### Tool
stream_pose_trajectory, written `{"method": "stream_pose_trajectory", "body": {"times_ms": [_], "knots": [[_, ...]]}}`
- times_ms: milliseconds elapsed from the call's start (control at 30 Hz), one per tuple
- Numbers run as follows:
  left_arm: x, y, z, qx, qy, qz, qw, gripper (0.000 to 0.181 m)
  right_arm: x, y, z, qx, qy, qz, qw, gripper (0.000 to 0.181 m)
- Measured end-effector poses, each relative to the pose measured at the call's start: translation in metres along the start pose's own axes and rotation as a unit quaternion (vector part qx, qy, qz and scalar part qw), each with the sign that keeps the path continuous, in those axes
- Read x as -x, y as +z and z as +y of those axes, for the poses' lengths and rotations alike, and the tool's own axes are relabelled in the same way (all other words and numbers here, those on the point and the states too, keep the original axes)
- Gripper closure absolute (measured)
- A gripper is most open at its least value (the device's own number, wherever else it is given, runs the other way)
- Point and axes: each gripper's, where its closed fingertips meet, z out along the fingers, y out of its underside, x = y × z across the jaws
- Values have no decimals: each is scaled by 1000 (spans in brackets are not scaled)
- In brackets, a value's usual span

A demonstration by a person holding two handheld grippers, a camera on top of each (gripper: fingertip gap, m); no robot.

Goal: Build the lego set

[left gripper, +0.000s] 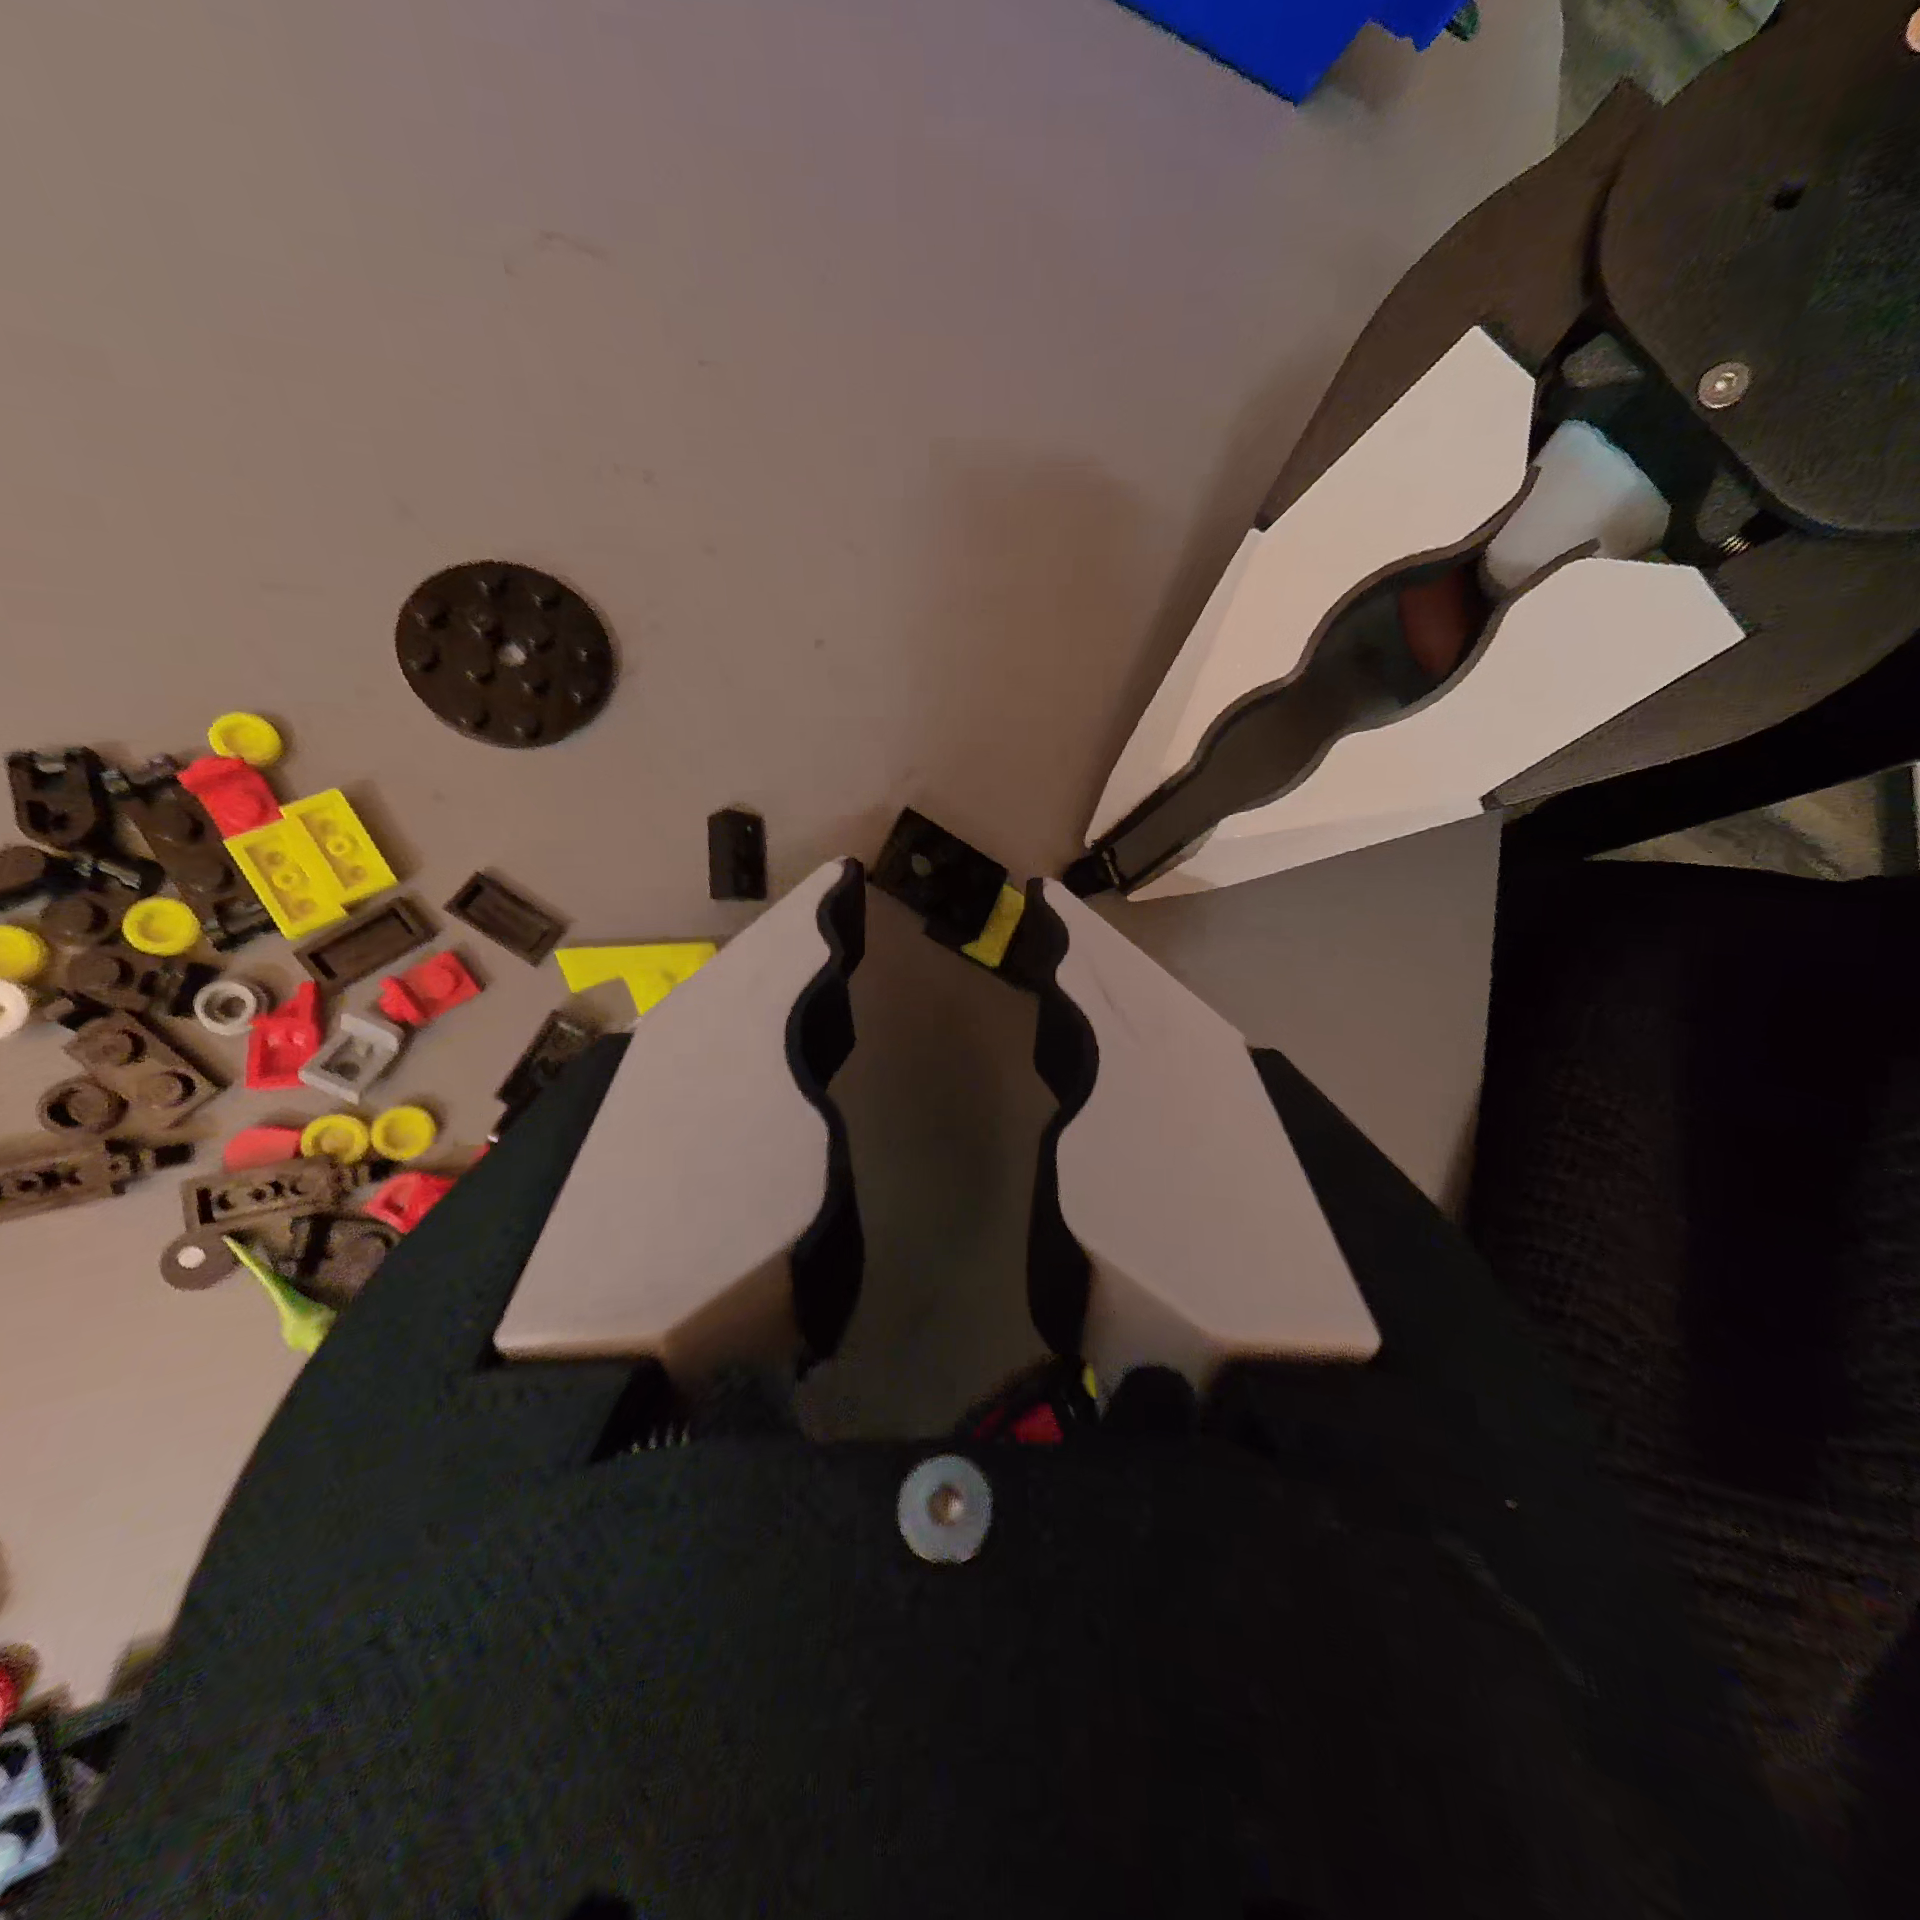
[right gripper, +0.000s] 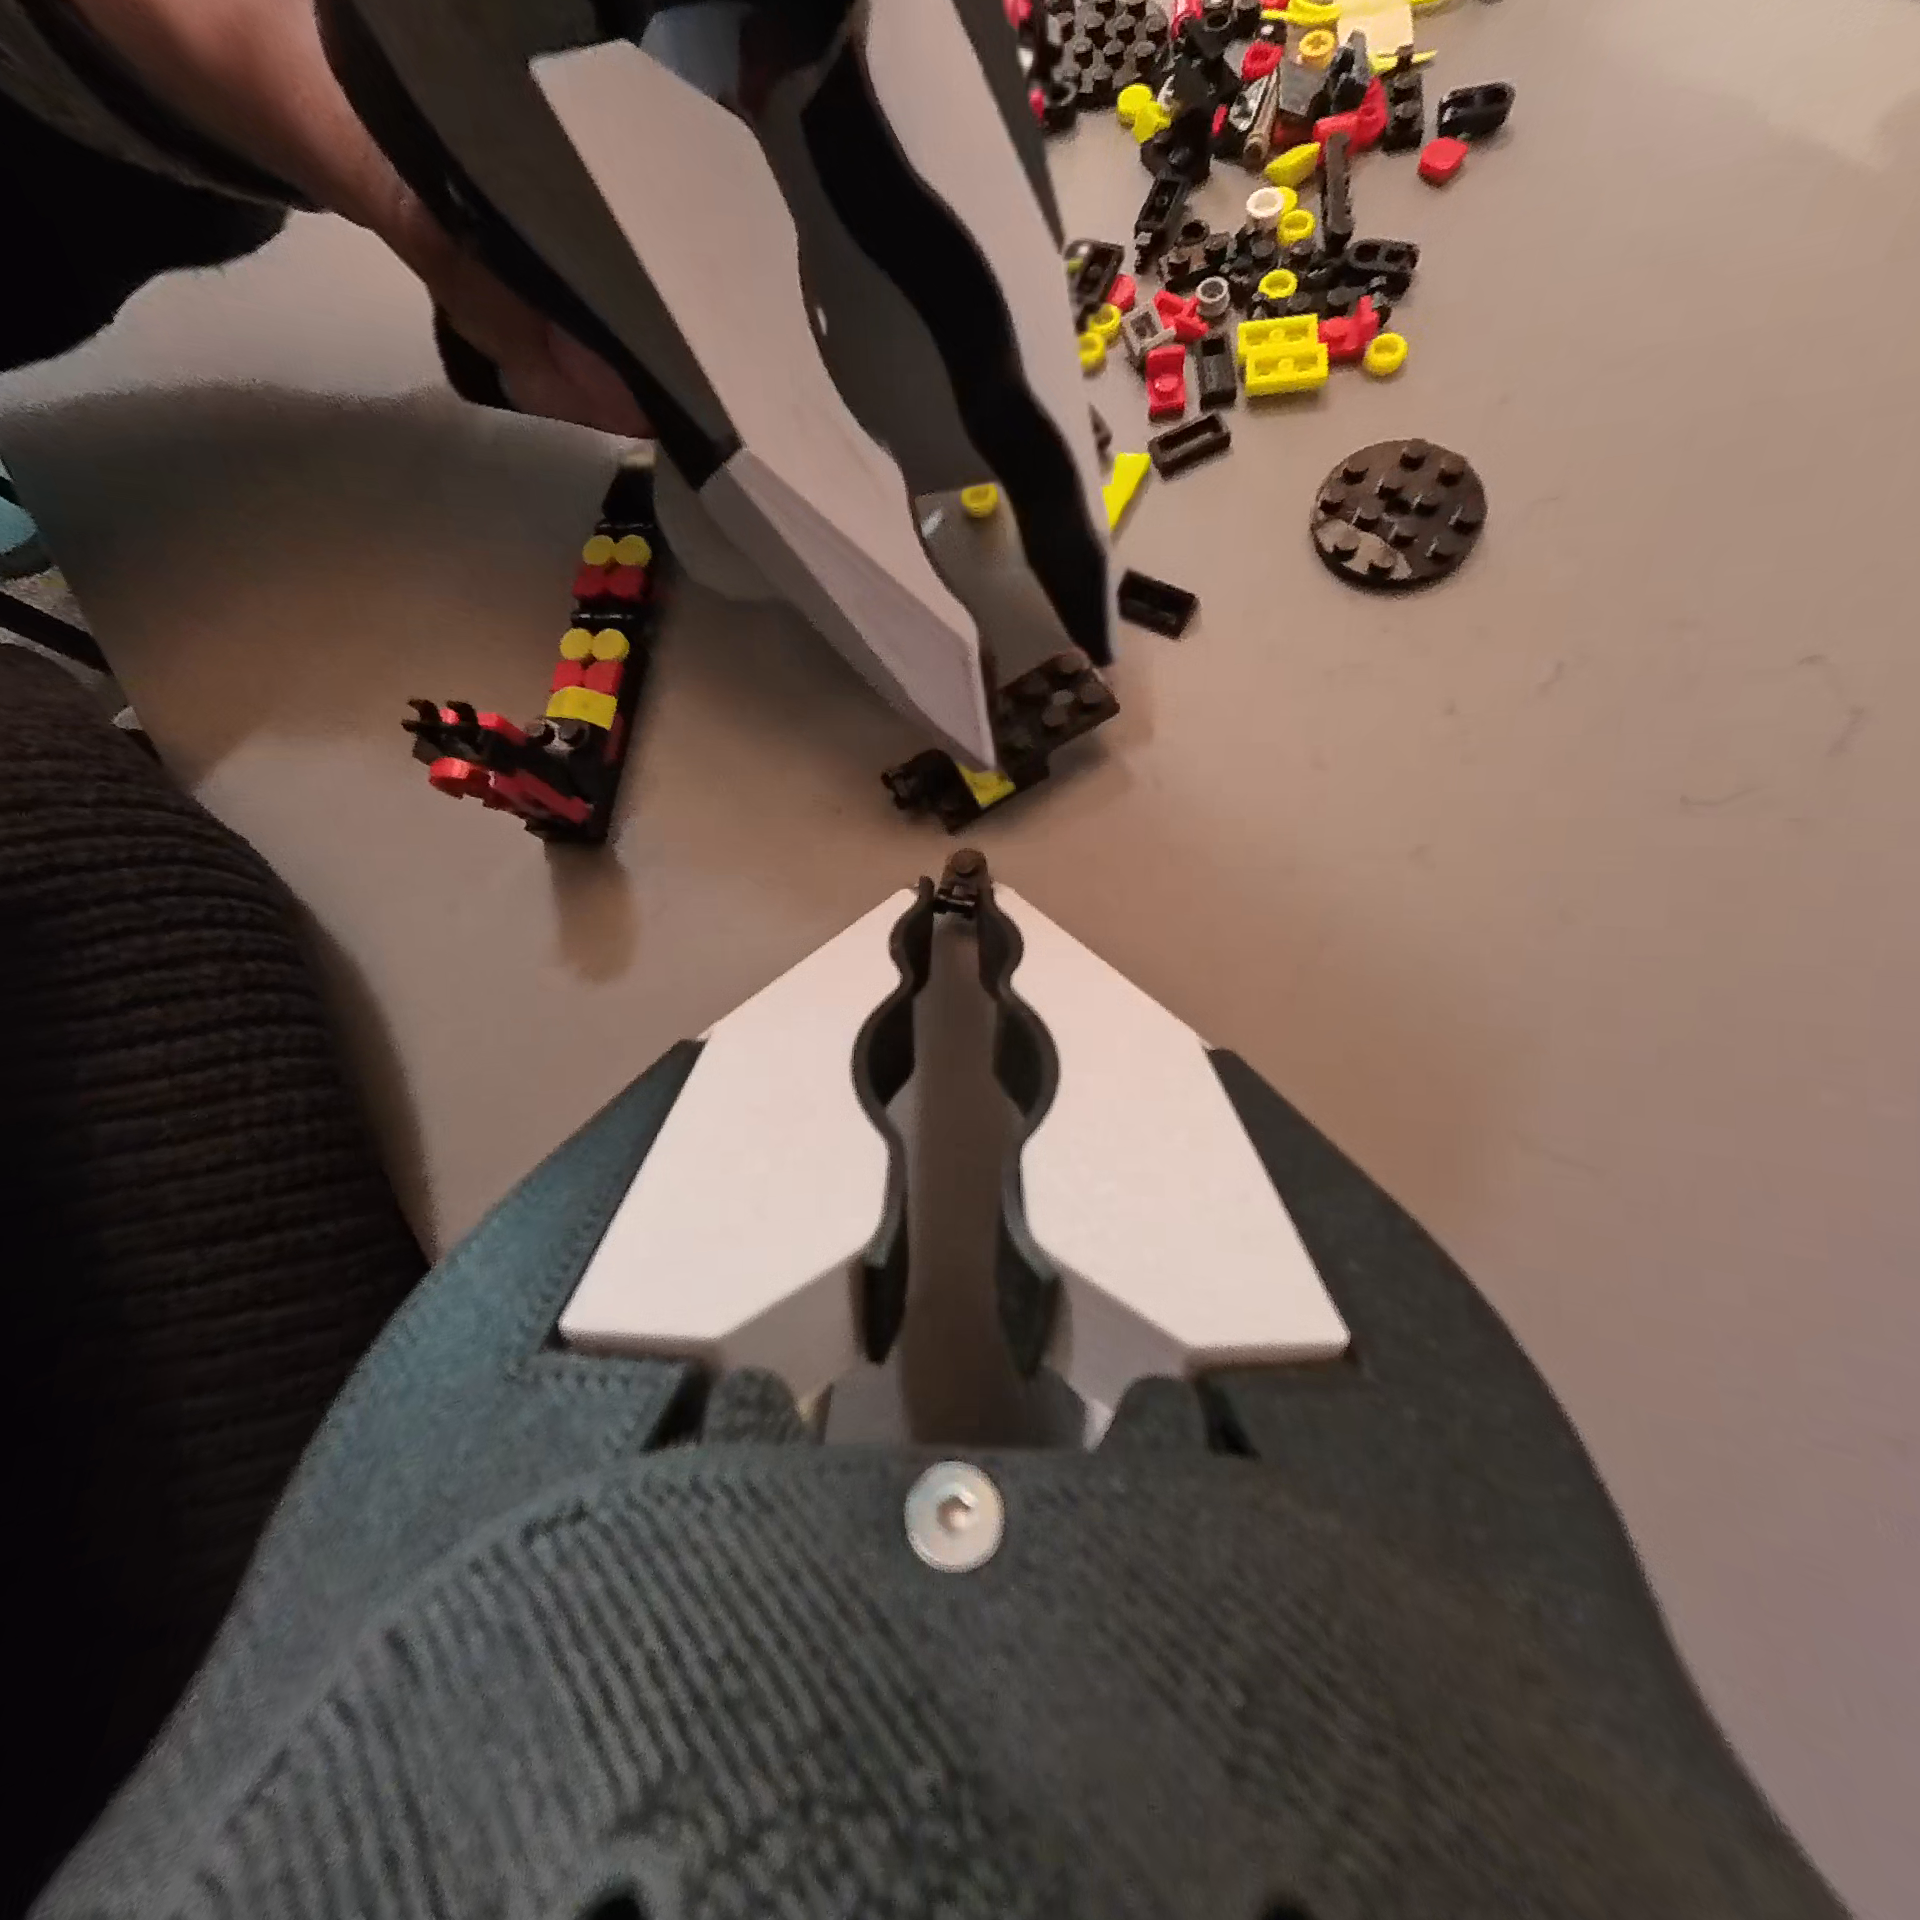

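**Nearly mated: small piece brought to the sub-assembly**

Evidently I had the left gripper point(right gripper: 1039, 717) spread around the black-and-yellow sub-assembly point(right gripper: 1003, 732), pinning it to the bench point(right gripper: 1455, 935) so it could not slide. My right gripper point(right gripper: 964, 894), pinched on a tiny dark piece point(right gripper: 964, 868), hovered just beside that sub-assembly, aimed at it; loose bricks point(right gripper: 1278, 260) lay beyond.

Black studded sub-assembly point(right gripper: 1049, 707) with a yellow piece lies flat on the table, loose bricks point(right gripper: 1268, 260) scattered beyond

Grey table point(right gripper: 1558, 935) w/ loose lego pieces point(right gripper: 1268, 301), black round plate point(right gripper: 1398, 514).
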Motion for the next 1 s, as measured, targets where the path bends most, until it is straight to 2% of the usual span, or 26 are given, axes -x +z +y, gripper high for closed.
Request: {"method": "stream_pose_trajectory", "body": {"times_ms": [400,633,1000], "knots": [[-20,-17,19,15,-97,53,994,160,0,1,-1,0,2,0,1000,174],[-10,-19,11,-11,-122,35,992,159,5,0,-3,-5,7,-17,1000,175],[-14,-8,18,9,-123,26,992,159,9,1,-1,1,4,-24,1000,174]]}}
